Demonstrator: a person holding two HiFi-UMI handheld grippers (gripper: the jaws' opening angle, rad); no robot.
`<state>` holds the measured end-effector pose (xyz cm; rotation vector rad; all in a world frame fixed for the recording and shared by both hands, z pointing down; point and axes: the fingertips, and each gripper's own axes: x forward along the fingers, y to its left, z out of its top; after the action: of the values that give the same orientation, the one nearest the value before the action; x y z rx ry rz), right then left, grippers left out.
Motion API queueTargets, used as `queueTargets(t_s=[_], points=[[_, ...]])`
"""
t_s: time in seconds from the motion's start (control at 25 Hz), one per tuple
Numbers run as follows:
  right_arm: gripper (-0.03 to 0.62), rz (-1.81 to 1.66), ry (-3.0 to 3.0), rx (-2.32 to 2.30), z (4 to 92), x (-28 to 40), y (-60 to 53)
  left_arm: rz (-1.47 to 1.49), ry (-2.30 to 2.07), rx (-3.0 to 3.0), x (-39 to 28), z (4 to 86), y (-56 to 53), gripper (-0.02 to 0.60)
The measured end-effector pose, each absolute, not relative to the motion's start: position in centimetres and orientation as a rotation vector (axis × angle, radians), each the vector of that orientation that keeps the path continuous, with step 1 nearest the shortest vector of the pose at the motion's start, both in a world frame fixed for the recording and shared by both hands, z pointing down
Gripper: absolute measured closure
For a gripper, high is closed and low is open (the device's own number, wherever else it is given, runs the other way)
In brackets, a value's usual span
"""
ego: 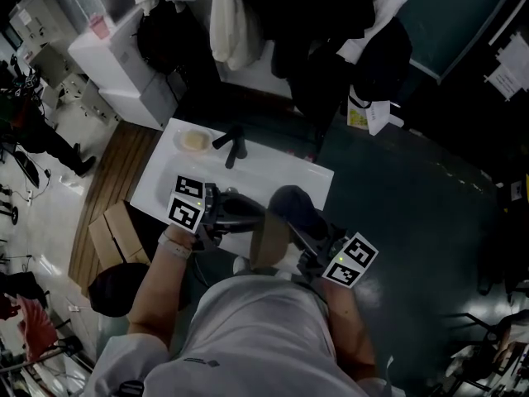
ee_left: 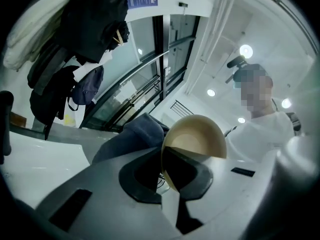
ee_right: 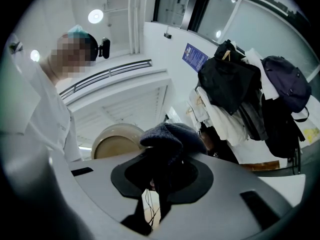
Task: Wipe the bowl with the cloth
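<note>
Two grips are on at once: my left gripper [ee_left: 167, 171] has its fingers pinching the rim of the tan bowl [ee_left: 197, 139], which stands on edge in the air, and my right gripper [ee_right: 157, 184] has its fingers clamped on the dark blue cloth [ee_right: 170, 136]. From the head view the cloth sits bunched at 1 o'clock of the bowl, just beside it, with the white washbasin [ego: 273, 172] and its black tap [ego: 234, 143] at 12 o'clock beyond both.
</note>
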<state>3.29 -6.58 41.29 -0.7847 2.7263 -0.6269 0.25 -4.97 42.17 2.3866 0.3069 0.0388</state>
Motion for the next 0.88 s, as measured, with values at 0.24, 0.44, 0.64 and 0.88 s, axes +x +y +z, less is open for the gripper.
queueTargets(t_s=[0.24, 0.44, 0.64, 0.88], points=[[0.51, -0.639, 2.705, -0.728, 40.5, 3.6, -6.2, 0.173, 0.277, 2.394, -0.2, 44.2, -4.6, 0.56], [0.51, -0.598, 2.776, -0.675, 40.0, 2.5, -5.4, 0.283, 0.194, 2.394, -0.6, 46.8, -5.1, 0.561], [0.51, -0.599, 2.795, -0.665, 40.2, 2.4, -5.1, 0.279, 0.116, 2.376, -1.0, 48.1, -6.0, 0.56], [0.51, -0.598, 2.787, -0.655, 39.8, 2.6, -4.9, 0.234, 0.007, 2.351, -1.5, 48.4, -7.7, 0.56]])
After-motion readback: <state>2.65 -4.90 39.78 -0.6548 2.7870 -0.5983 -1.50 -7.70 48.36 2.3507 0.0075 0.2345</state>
